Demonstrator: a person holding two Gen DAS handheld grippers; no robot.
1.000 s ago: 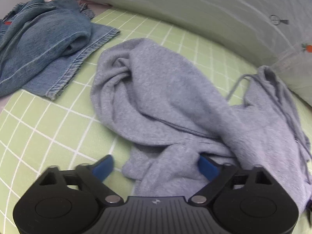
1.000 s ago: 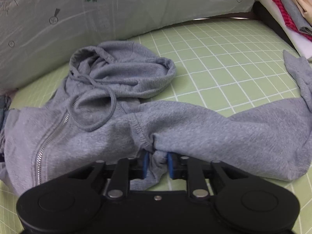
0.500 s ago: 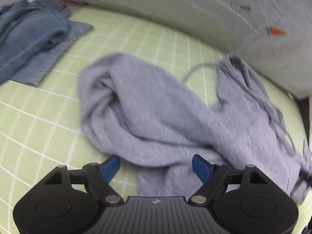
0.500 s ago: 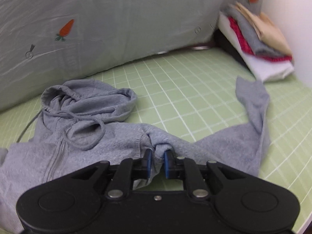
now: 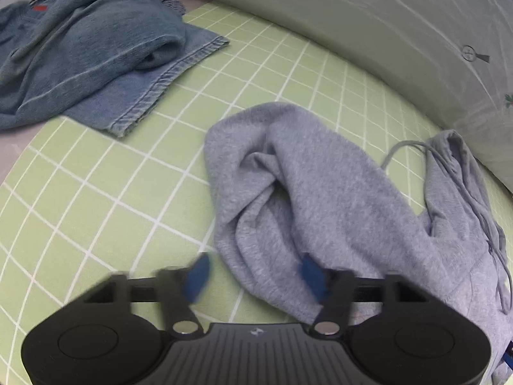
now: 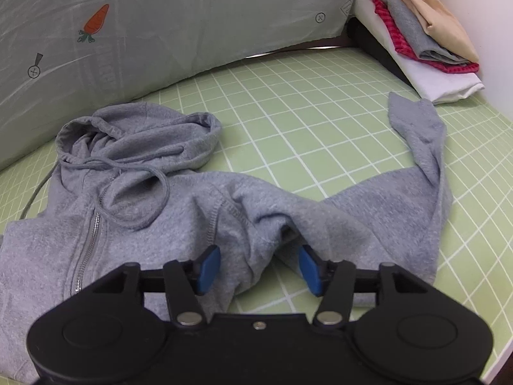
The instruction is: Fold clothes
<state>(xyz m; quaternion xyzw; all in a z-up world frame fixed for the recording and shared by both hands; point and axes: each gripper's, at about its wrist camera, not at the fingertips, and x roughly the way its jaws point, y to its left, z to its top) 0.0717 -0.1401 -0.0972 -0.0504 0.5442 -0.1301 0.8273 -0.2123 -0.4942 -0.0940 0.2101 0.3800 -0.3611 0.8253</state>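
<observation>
A pale green mattress cover with a white grid (image 6: 320, 134) spreads under everything, and a large grey-green padded cushion printed with orange carrots (image 6: 179, 16) stands along its far edge. A crumpled grey zip-up hooded sweatshirt (image 6: 179, 211) lies across the middle of the cover, its hood (image 6: 141, 138) bunched close to the cushion, drawcord looped over the chest, and metal zipper running down the front. One sleeve (image 6: 423, 147) stretches away from the hoodie body to the right and bends back toward the far corner. In the left wrist view the hoodie's other side (image 5: 314, 199) sits in loose folds.

A rumpled blue denim garment (image 5: 86, 48) lies well apart from the hoodie, beyond its left side, partly off the cover's edge. Past the sleeve end, a stack of folded clothes in cream, grey, red and white (image 6: 426, 41) rests in the far right corner against a white wall.

The right gripper (image 6: 259, 269) sits low over the hoodie near the shoulder seam, its blue-padded jaws spread apart with a ridge of grey fabric between them, neither pad pressing it. The left gripper (image 5: 255, 276), motion-blurred, also has its jaws apart; its right pad meets the hoodie's lower fold while the left pad is over bare cover.
</observation>
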